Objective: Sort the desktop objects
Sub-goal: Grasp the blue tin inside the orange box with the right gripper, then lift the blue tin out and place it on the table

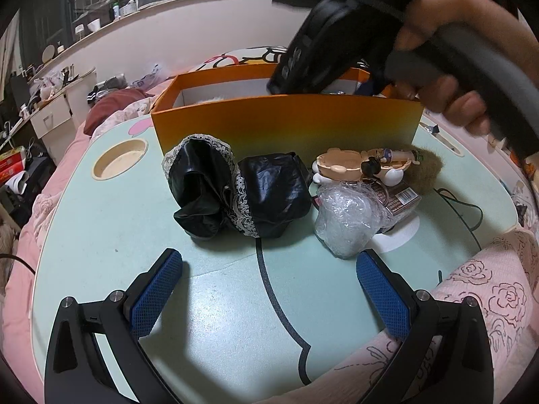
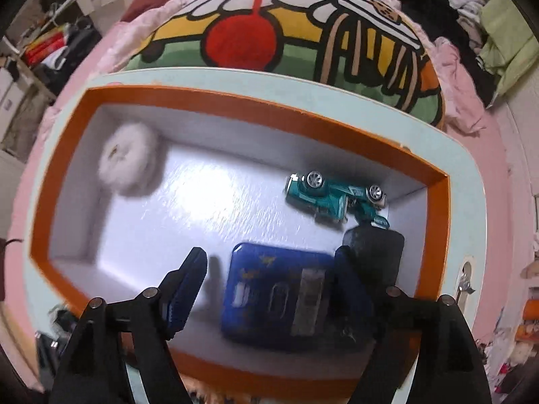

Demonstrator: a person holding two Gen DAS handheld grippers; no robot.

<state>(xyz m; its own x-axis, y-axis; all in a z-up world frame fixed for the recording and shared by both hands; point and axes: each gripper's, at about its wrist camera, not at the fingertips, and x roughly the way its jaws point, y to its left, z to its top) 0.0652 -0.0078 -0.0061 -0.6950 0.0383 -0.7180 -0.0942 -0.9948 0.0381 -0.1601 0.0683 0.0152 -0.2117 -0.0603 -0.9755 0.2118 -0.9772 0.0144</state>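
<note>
Your left gripper (image 1: 269, 279) sits low at the bottom of the left wrist view with its blue-padded fingers (image 1: 156, 289) spread wide, nothing between them but the bare pale-green table (image 1: 118, 235). Just above them, in the middle of the frame, lies a black crumpled pouch with lace trim (image 1: 235, 192), and to its right a wad of clear plastic wrap (image 1: 347, 222) close to the right pad. Behind the wrap, a small doll figure (image 1: 363, 165) lies on its side with a brown fuzzy piece (image 1: 424, 168) touching it at the right. The orange box (image 1: 286, 124) stands behind all of these, across the centre of the frame. At the upper right, your right hand (image 1: 448, 77) grips the grey handle of the other tool, which hangs over the box's far side.

In the right wrist view you look almost straight down into that box (image 2: 232, 101). Your right gripper (image 2: 269, 279) has its jaws apart, and a blue flat case (image 2: 269, 293) lies on the white floor of the box between them at the bottom centre; the left finger stands clear of it, while on the right side I cannot tell if the pad touches. A teal toy car (image 2: 330, 195) lies on its side at the right of the box, near the far wall, with a dark flat object (image 2: 374, 249) just below it. A white fluffy ball (image 2: 129, 160) rests in the upper left corner of the box
</note>
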